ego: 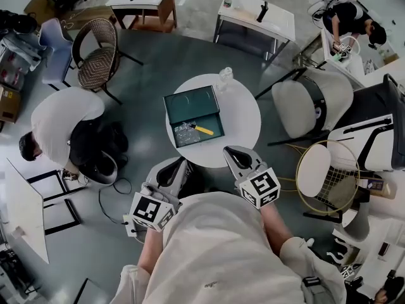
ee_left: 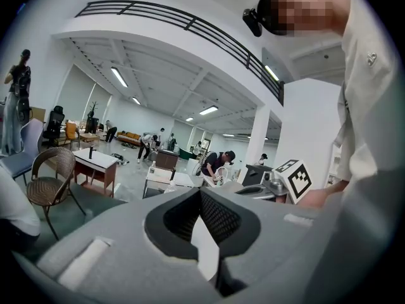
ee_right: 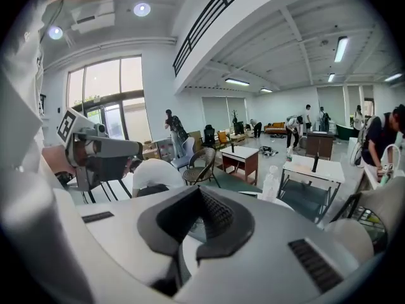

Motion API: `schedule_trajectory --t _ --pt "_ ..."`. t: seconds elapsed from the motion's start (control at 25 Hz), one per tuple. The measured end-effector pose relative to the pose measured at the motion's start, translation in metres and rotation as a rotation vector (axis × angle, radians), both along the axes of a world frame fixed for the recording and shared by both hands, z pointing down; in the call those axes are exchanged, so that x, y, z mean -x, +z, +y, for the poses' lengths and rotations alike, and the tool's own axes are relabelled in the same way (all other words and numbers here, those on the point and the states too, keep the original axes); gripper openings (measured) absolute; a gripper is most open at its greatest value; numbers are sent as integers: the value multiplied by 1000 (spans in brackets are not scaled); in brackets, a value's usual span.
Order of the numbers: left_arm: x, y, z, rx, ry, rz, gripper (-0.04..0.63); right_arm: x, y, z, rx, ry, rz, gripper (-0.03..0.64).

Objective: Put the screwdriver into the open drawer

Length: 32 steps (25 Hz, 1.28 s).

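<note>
Our left hand-held gripper (ego: 171,170) and right hand-held gripper (ego: 236,155) hover closed and empty at the surface's (ego: 244,113) near edge, the screwdriver (ego: 202,130) lying in the drawer (ego: 190,99).

Room over the desk (ego: 243,116)
The drawer (ego: 190,103) sits open-topped; bare desk lies to its right; a bottle (ego: 224,78) stands at the far rim.

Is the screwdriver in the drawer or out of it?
In. The screwdriver lies inside the walls of the green drawer, which sits on the round table.

Overhead head view; level, outward gripper views
</note>
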<state>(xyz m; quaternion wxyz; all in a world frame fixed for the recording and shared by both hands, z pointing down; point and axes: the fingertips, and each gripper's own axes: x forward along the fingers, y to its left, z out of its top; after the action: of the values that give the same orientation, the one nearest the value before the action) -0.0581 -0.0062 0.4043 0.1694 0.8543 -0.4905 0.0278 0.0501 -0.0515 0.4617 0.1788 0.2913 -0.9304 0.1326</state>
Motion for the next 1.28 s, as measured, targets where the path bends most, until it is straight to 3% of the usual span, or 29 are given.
schedule_trajectory --t 0.64,0.76,1.04,1.28 --pt "-101 10 110 49 43 -14 11 -69 -37 114 -28 -51 -132 8" --pt "-108 12 132 61 29 -38 11 -79 -42 133 -70 -77 -137 8" --pt "-105 6 161 47 -51 -52 9 -96 -53 166 -45 -120 -204 6" --pt "-106 2 163 34 -46 -43 9 -97 -73 179 -91 -142 -223 6"
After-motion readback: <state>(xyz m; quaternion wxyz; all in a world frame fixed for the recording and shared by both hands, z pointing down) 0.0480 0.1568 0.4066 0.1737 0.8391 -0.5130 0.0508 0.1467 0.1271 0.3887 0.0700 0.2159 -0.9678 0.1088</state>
